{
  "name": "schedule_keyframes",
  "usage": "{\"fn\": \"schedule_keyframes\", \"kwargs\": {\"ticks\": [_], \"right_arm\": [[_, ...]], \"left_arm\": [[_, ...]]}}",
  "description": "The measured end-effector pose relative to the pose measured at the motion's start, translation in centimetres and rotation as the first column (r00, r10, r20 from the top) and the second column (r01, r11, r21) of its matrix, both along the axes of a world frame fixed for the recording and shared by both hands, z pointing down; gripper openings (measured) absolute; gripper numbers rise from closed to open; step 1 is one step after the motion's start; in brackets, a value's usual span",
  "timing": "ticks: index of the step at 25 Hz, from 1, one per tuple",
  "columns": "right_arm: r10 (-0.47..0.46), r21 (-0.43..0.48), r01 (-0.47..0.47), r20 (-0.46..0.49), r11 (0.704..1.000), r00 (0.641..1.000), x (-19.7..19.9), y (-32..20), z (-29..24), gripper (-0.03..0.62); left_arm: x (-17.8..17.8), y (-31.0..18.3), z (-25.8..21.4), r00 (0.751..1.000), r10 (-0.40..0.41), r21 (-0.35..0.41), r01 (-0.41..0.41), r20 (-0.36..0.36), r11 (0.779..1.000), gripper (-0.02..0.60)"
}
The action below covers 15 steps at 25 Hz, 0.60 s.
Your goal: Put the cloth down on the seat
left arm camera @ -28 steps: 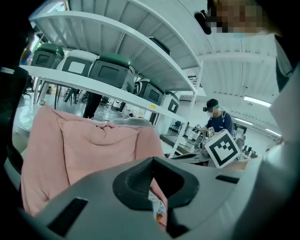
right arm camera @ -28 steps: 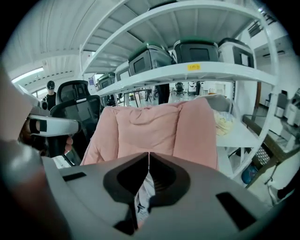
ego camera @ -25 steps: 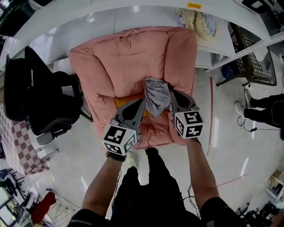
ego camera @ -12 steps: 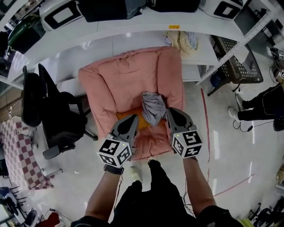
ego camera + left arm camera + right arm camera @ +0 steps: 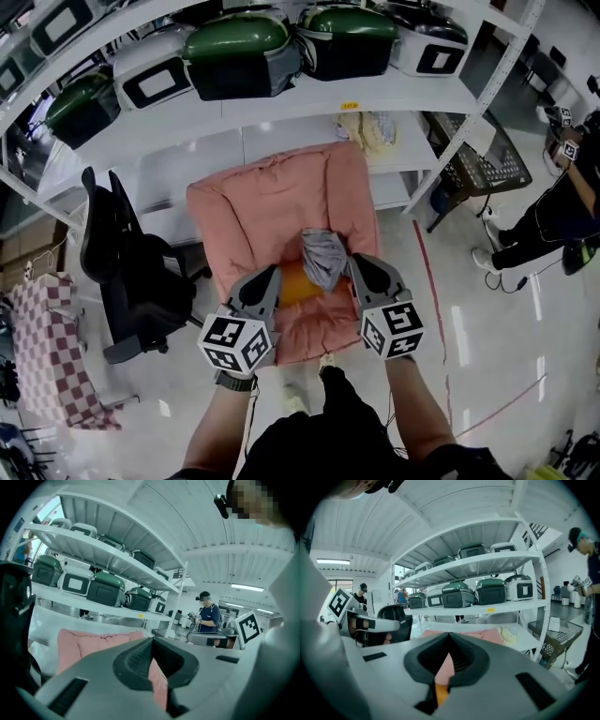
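Observation:
A crumpled grey cloth (image 5: 323,255) lies on the seat of a pink padded armchair (image 5: 272,202), partly over an orange cushion (image 5: 298,286). In the head view my left gripper (image 5: 275,272) and right gripper (image 5: 353,263) hover side by side above the seat's front, one on each side of the cloth. Neither touches it. In the left gripper view the left gripper (image 5: 152,641) has its jaws together with nothing between them. The right gripper (image 5: 449,636) is likewise shut and empty in its own view, with pink chair and orange cushion showing beyond it.
A black office chair (image 5: 141,272) stands left of the armchair. White shelving behind carries several green-lidded cookers (image 5: 234,52) and a pale bundle (image 5: 375,131). A wire basket (image 5: 483,159) and a person (image 5: 562,202) are at the right, and a checkered cloth (image 5: 47,347) is at the far left.
Both grippers have lifted up and away from the seat, still shut. The grey cloth stays where it lay on the seat. The upper shelves have come into the head view.

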State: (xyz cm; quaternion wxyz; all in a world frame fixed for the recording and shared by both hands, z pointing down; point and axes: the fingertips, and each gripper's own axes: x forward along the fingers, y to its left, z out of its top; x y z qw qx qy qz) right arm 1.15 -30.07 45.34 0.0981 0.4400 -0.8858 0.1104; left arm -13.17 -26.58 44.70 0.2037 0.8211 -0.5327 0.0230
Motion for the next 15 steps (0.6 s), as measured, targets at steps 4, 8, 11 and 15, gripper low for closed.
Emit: {"fn": "schedule_keyframes", "kwargs": {"ticks": [4, 8, 11, 15], "right_arm": [[0.005, 0.043, -0.005, 0.003, 0.999, 1.0, -0.3, 2.3, -3.0, 0.005], [0.005, 0.113, -0.007, 0.018, 0.994, 1.0, -0.5, 3.8, -6.6, 0.005], [0.015, 0.153, -0.022, 0.041, 0.988, 0.999, -0.4, 4.8, -9.1, 0.005], [0.037, 0.181, -0.048, 0.069, 0.982, 0.997, 0.1, 6.1, -11.2, 0.005]], "left_arm": [[-0.5, 1.9, -2.5, 1.0, 0.0, 0.019, 0.0, 0.009, 1.0, 0.005], [-1.2, 3.3, -4.7, 1.0, -0.01, 0.04, 0.01, 0.011, 0.999, 0.005], [-1.8, 4.4, -6.7, 1.0, -0.015, 0.065, 0.014, 0.009, 0.998, 0.005], [-2.3, 5.9, -9.5, 1.0, -0.02, 0.103, 0.02, -0.004, 0.994, 0.005]]}}
